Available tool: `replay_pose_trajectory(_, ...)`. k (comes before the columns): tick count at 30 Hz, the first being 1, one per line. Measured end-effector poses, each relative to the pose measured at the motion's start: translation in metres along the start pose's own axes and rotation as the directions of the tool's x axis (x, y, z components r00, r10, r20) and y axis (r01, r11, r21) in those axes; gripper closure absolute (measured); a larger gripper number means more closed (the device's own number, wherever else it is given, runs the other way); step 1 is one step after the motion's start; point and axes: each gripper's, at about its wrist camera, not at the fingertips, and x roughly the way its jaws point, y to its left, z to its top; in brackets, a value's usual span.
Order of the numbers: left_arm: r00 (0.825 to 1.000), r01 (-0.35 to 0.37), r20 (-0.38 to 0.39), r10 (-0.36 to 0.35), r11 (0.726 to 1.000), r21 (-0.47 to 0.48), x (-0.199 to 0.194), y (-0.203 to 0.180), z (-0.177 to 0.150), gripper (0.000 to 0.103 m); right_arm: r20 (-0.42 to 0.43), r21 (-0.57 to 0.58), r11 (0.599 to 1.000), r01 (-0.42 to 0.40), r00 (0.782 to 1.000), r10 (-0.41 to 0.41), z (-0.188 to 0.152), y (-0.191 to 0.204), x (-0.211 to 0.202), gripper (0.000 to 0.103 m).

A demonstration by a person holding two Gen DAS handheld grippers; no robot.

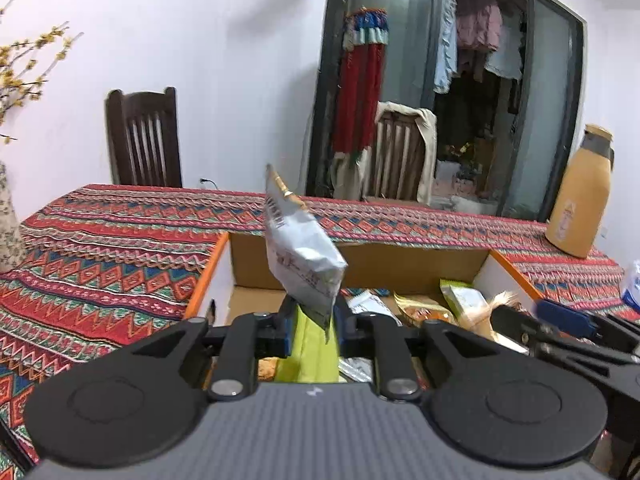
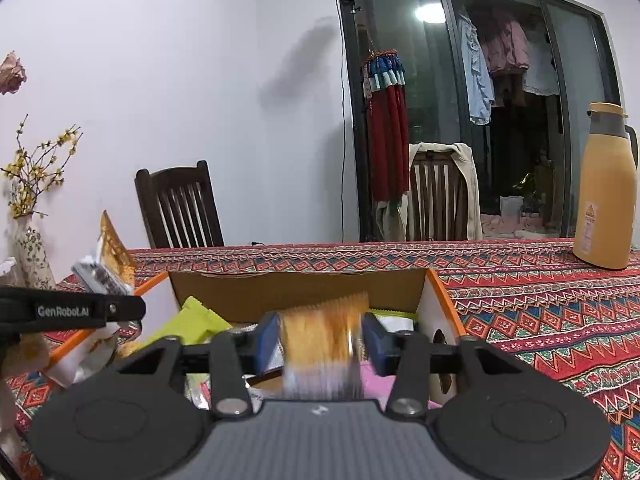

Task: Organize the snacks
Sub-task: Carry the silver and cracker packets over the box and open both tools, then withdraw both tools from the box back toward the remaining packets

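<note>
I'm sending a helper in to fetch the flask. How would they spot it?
Start at the long table with the red patterned cloth. Past the open snack box, toward the far right corner by the glass doors, stands the flask. It is the only tall mustard-yellow thing there, with a grey collar and handle.

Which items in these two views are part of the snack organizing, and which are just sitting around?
Part of the job:
- white snack packet, gripped in the left tongs
- orange snack packet, blurred, between the right tongs
- cardboard box with loose packets inside
- green packet in the box

Lying about:
- yellow thermos jug
- vase of yellow blossoms
- wooden chair
- patterned tablecloth
</note>
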Motion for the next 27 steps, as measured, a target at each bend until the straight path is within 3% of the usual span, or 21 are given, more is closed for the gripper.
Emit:
replay_pose_trajectory(1,1.000,-0.010,0.008,0.010,1.000,-0.007,-0.001,0.000,0.001,0.055,0.009,0.005,1.000,0.005,1.000,-0.005,0.000,-0.001,-0.002,0.028)
replay_pose_trajectory(2,0.999,-0.028,0.022,0.029,0.999,-0.017,-0.003,0.001,0.001,0.025,0.017,0.006,1.000,0.013,1.000,-0.013,0.000,-0.001,-0.004,0.008)
replay_pose_trajectory(3,0.998,-0.053,0.037,0.054,0.998,-0.031,-0.005,0.003,0.001,0.011,0.027,0.008,1.000,0.023,0.999,-0.023,0.000,-0.001,-0.006,0.000)
replay_pose_trajectory(4,0.995,-0.080,0.057,0.083,0.996,-0.047,-0.007,0.004,0.001,0.000,0.036,0.013,0.999,0.032,0.999,-0.033,0.000,-0.002,-0.007,0.000)
replay_pose_trajectory(21,0.993,-0.089,0.071,0.093,0.994,-0.061,-0.014,0.002,-0.001,0.000,0.045,0.036,0.998,0.051,0.998,-0.052,0.002,-0.007,-0.009,0.000)
replay_pose_trajectory(27,0.988,-0.083,0.124,0.089,0.995,-0.059,-0.046,-0.003,0.008,0.000,0.065,0.033,0.997,0.065,0.996,-0.067,0.009,-0.007,-0.018,0.000)
